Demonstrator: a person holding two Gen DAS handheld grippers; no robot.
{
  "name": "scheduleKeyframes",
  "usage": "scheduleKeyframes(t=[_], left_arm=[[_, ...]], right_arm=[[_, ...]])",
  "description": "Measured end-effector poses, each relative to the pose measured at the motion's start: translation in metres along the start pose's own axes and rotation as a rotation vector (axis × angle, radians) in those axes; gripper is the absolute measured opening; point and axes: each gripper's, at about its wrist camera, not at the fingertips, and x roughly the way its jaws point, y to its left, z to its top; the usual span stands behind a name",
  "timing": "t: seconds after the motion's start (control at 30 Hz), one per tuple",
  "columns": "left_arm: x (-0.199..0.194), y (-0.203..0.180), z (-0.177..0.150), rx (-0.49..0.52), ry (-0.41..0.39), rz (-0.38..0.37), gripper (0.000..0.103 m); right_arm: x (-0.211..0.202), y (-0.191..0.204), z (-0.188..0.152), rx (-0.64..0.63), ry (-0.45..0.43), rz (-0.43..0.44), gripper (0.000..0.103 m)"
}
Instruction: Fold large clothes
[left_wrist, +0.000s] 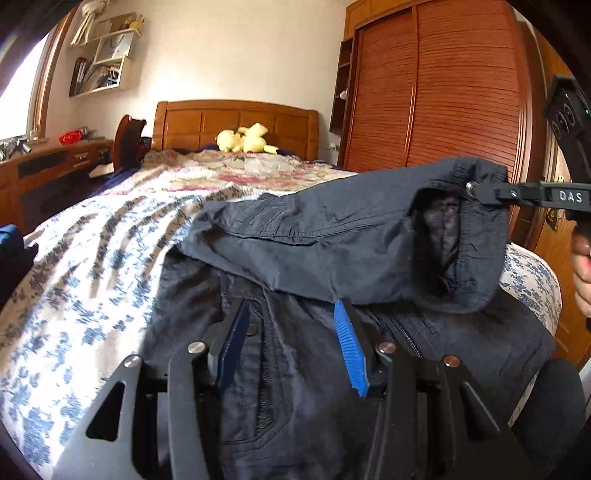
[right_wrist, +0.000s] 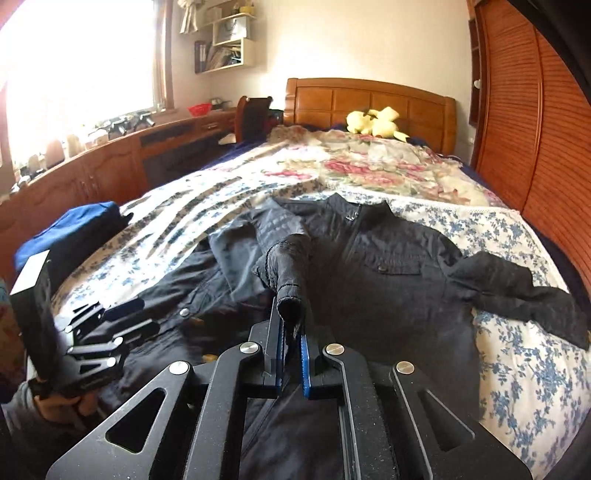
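Dark jacket (right_wrist: 388, 266) lies spread mid-frame on the floral-sheeted bed (right_wrist: 517, 369), yellow plush toy (right_wrist: 373, 123) upper right by headboard, blue folded cloth (right_wrist: 70, 229) at left edge; right gripper (right_wrist: 291, 354) fingers pinching sleeve cuff (right_wrist: 291, 291), left gripper (left_wrist: 291, 347) fingers spread over jacket.

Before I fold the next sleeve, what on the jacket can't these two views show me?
- Jacket hem: both views, hidden under the gripper frames and cut off by the bottom edge.
- Sleeve held by the right gripper: in the left wrist view it covers the chest beneath.
- Cuff inside: too dark.
- Left gripper: open, whether it touches fabric is unclear.
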Motion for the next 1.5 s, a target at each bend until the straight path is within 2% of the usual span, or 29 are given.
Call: scheduleKeyframes(t=[0.1,0.2,0.37,0.57,0.6,0.67,0.7,0.73,0.77,0.9,1.07,1.13,1.37,1.5], left_arm=[[-0.010,0.007,0.001,-0.013,-0.018,-0.017,0.056],[-0.017,0.009,0.001,-0.002,-0.026,-0.026,0.057],[-0.022,0.011,0.000,0.016,-0.027,-0.033,0.058],[-0.024,0.011,-0.001,0.022,-0.028,-0.029,0.058],[-0.025,0.010,-0.001,0.025,-0.029,-0.027,0.058],[-0.024,0.010,-0.001,0.027,-0.027,-0.029,0.058],[-0.024,0.010,-0.002,0.026,-0.026,-0.028,0.058],[-0.024,0.009,-0.002,0.026,-0.026,-0.023,0.058],[-0.023,0.009,-0.002,0.027,-0.026,-0.021,0.058],[-0.020,0.006,-0.003,0.028,-0.018,-0.030,0.058],[-0.016,-0.004,-0.005,0.050,-0.015,-0.021,0.059],[-0.014,-0.008,-0.006,0.061,-0.010,-0.021,0.058],[-0.009,-0.018,-0.005,0.074,0.005,-0.035,0.058],[-0.007,-0.021,-0.004,0.075,0.008,-0.038,0.058]], right_arm=[[-0.009,-0.001,-0.004,0.020,0.006,0.011,0.004],[-0.009,-0.006,-0.013,0.029,0.027,-0.004,0.004],[0.015,-0.027,-0.041,0.067,0.118,-0.067,0.004],[0.033,-0.050,-0.064,0.093,0.184,-0.178,0.005],[0.033,-0.053,-0.065,0.099,0.187,-0.190,0.007],[0.031,-0.057,-0.066,0.109,0.187,-0.222,0.019],[0.029,-0.057,-0.066,0.108,0.185,-0.240,0.030],[0.027,-0.057,-0.066,0.103,0.179,-0.256,0.036],[0.024,-0.056,-0.066,0.098,0.168,-0.260,0.037],[0.017,-0.048,-0.062,0.063,0.149,-0.259,0.038],[0.022,-0.035,-0.061,0.016,0.150,-0.208,0.039],[0.029,-0.030,-0.065,0.001,0.169,-0.195,0.039],[0.068,-0.035,-0.098,0.022,0.321,-0.191,0.039],[0.069,-0.040,-0.110,0.036,0.306,-0.166,0.039]])
